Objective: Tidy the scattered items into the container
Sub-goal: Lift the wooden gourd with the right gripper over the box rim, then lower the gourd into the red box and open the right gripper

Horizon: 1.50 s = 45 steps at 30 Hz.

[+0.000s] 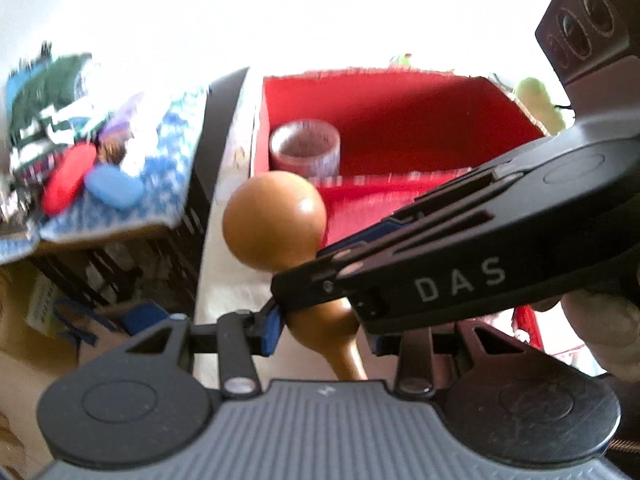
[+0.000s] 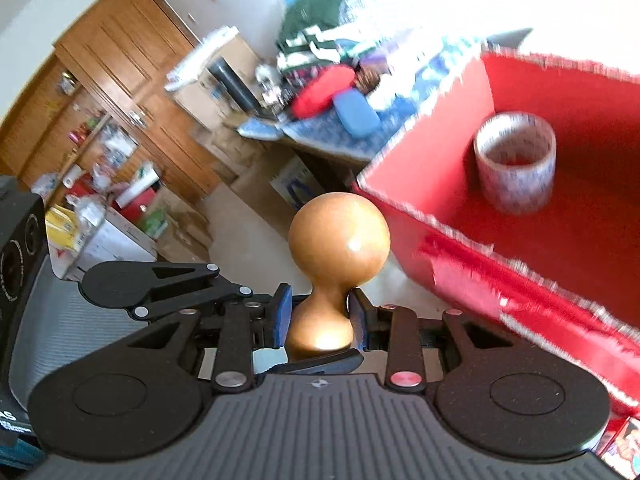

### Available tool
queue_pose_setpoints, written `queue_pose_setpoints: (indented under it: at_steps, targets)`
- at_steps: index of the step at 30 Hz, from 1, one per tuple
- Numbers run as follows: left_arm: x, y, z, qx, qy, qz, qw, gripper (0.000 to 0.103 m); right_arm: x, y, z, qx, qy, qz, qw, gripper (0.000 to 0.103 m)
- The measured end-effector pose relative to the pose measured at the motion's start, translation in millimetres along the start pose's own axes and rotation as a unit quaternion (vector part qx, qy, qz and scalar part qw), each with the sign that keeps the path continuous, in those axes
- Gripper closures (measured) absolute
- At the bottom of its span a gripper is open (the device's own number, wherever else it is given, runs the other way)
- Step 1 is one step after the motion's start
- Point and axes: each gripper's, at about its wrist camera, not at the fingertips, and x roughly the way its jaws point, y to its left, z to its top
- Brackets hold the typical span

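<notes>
A wooden knob-shaped piece with a round head and a narrow neck is held in the air just in front of the red box. My left gripper is shut on its lower stem. My right gripper is shut on its neck, below the round head. In the left wrist view the right gripper crosses in from the right. A roll of clear tape stands inside the box, also seen in the right wrist view. The red box lies to the right of the piece.
A cluttered side table with a red case, a blue case and clothes stands left of the box. Wooden cabinets and floor clutter lie beyond. A green soft object sits behind the box.
</notes>
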Motion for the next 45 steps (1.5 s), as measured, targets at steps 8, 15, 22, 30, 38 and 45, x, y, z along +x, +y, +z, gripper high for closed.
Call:
queue_pose_setpoints:
  at_steps: [8, 15, 22, 30, 38, 45]
  targets:
    - [-8.1, -30.2, 55.5, 0.065, -0.054, 0.002, 0.9964, 0.064, -43.1, -11.3, 29.8, -0.002, -0.083, -0.011, 0.996, 0.069]
    - [11.5, -40.3, 92.6, 0.094, -0.059, -0.036, 0.9932, 0.064, -62.0, -35.0, 44.2, 0.008, -0.109, -0.071, 0.992, 0.070]
    - [35.7, -45.0, 116.1, 0.109, -0.038, -0.073, 0.9906, 0.064, -64.1, -65.8, 49.2, 0.043, -0.109, -0.104, 0.988, 0.070]
    - [84.7, -48.3, 139.5, 0.114, 0.016, -0.107, 0.9876, 0.064, -51.6, -104.9, 59.6, 0.080, -0.076, -0.129, 0.985, 0.072]
    - [137.9, -45.2, 146.2, 0.111, 0.077, -0.124, 0.9831, 0.064, -25.7, -147.1, 62.5, 0.125, -0.022, -0.137, 0.982, 0.074]
    - [179.9, -42.7, 152.6, 0.109, 0.158, -0.121, 0.9739, 0.064, 1.4, -165.4, 73.5, 0.142, 0.038, -0.140, 0.979, 0.088]
